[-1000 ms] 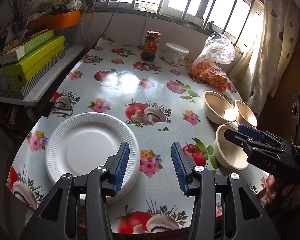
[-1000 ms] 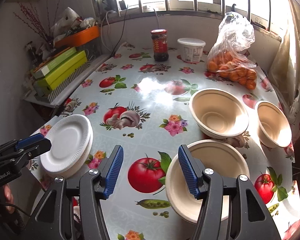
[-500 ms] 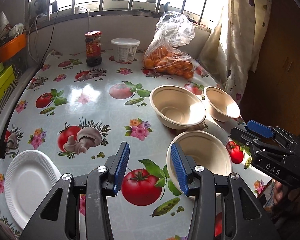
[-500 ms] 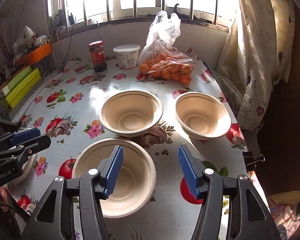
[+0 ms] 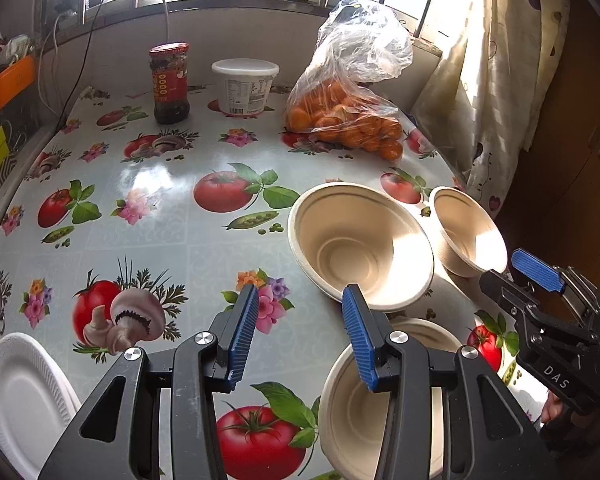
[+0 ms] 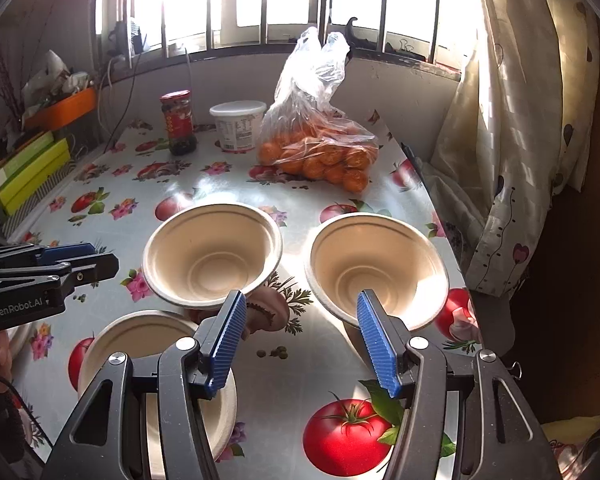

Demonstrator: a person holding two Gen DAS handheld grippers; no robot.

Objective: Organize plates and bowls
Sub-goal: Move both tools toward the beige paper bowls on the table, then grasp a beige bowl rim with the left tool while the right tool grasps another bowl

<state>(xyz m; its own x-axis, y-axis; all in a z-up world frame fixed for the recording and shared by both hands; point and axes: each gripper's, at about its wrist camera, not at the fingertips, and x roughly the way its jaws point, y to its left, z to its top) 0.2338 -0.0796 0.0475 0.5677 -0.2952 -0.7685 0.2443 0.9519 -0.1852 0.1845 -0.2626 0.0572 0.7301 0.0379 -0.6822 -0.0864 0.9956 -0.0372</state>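
Three beige bowls stand on the fruit-print tablecloth. In the left wrist view the middle bowl (image 5: 360, 244) is just beyond my open left gripper (image 5: 300, 300). The near bowl (image 5: 364, 400) lies under its right finger, and the right bowl (image 5: 468, 232) sits by the table edge. A stack of white plates (image 5: 20, 396) shows at the lower left. My right gripper (image 6: 300, 300) is open and empty above the cloth between the middle bowl (image 6: 212, 256) and the right bowl (image 6: 376, 268). Its left finger covers part of the near bowl (image 6: 152, 360).
At the back stand a dark sauce jar (image 5: 168, 84), a white tub (image 5: 246, 86) and a plastic bag of oranges (image 5: 348, 120). A curtain (image 6: 508, 140) hangs along the right table edge. Green boxes (image 6: 28, 172) sit on a shelf to the left.
Both views have swung right, from the plates toward the bowls. The plate stack slid to the left view's lower-left corner. Both grippers kept the same opening and hold nothing.
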